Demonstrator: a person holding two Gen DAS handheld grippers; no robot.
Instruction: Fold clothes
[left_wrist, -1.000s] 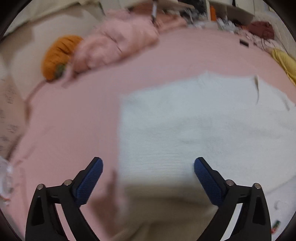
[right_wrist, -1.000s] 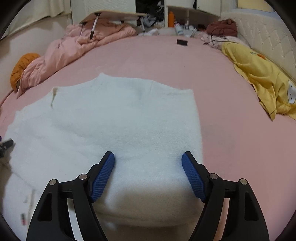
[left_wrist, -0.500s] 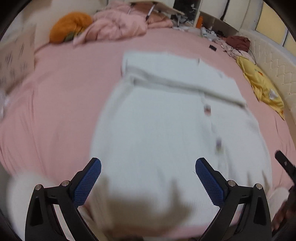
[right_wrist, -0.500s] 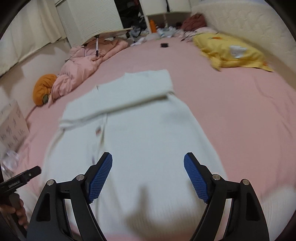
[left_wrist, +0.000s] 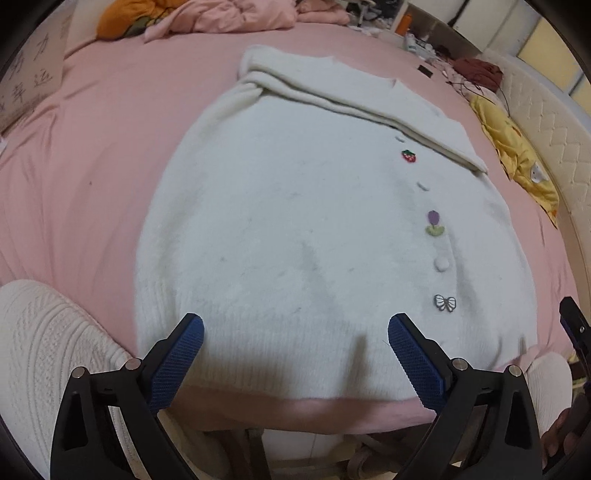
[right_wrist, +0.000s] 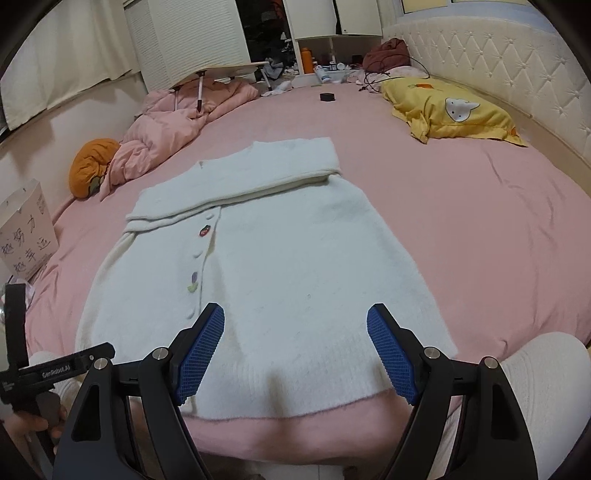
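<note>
A white fuzzy cardigan (left_wrist: 295, 221) (right_wrist: 280, 258) lies flat on the pink bed, its hem at the near edge and its sleeves folded across the chest at the far end. Small patches (strawberry, tulip, bow) run down its button line (left_wrist: 434, 221). My left gripper (left_wrist: 295, 354) hovers open over the hem with nothing between its blue pads. My right gripper (right_wrist: 295, 354) is open too, above the hem's right half, and holds nothing. In the right wrist view the left tool's black body (right_wrist: 48, 373) shows at the lower left.
The pink bed (right_wrist: 480, 229) carries a yellow pillowcase (right_wrist: 450, 110), a pink duvet (right_wrist: 173, 118), an orange cushion (right_wrist: 92, 166) and a small black object (right_wrist: 327, 96). A paper bag (right_wrist: 27, 229) stands at the left. The person's knees in white knit (left_wrist: 44, 350) (right_wrist: 546, 384) flank the bed edge.
Both grippers have pulled back toward the near bed edge. The view went from the folded sleeve area to the whole cardigan with its hem in front. Both stayed open.
</note>
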